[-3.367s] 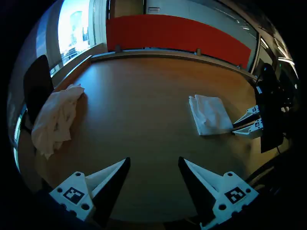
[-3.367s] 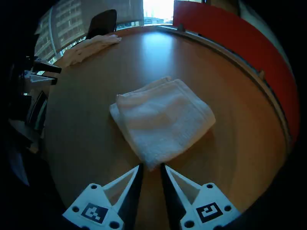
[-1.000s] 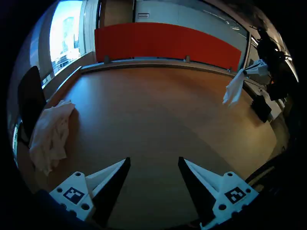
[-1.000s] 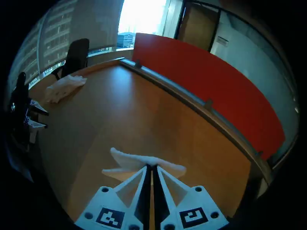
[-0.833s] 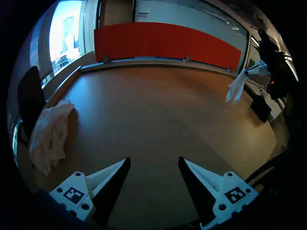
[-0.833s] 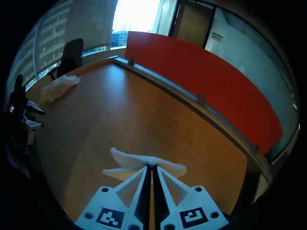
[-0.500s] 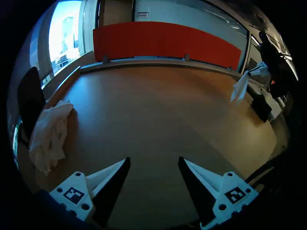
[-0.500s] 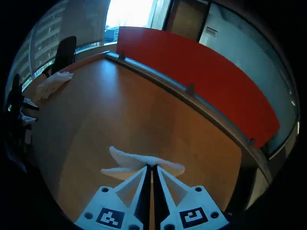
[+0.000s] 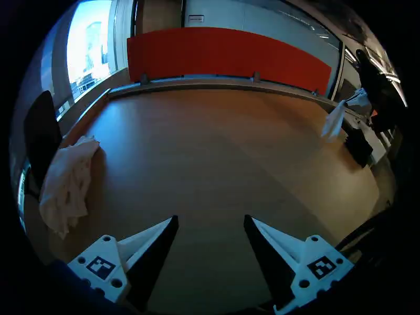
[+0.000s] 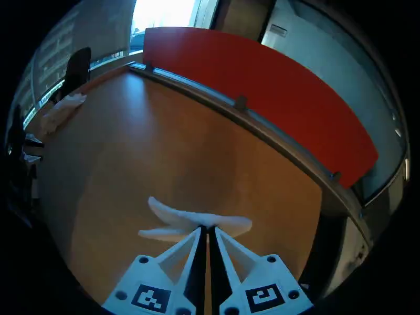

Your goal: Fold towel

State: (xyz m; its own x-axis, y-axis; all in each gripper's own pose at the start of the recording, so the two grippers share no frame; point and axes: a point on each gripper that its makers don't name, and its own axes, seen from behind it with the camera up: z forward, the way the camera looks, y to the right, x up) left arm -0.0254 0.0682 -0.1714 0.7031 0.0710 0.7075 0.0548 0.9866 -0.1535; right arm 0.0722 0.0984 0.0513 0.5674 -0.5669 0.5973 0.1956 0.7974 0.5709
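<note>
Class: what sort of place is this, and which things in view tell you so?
Probably an office: a long wooden desk with a red partition along its far edge, a black chair beside it, and big windows.

Wide wooden table, edged by a red partition with glass wall behind — bright window off one end, black chair beneath.

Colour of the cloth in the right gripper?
White. The small fabric towel, pinched by the right gripper, shows best in the right gripper view.
</note>
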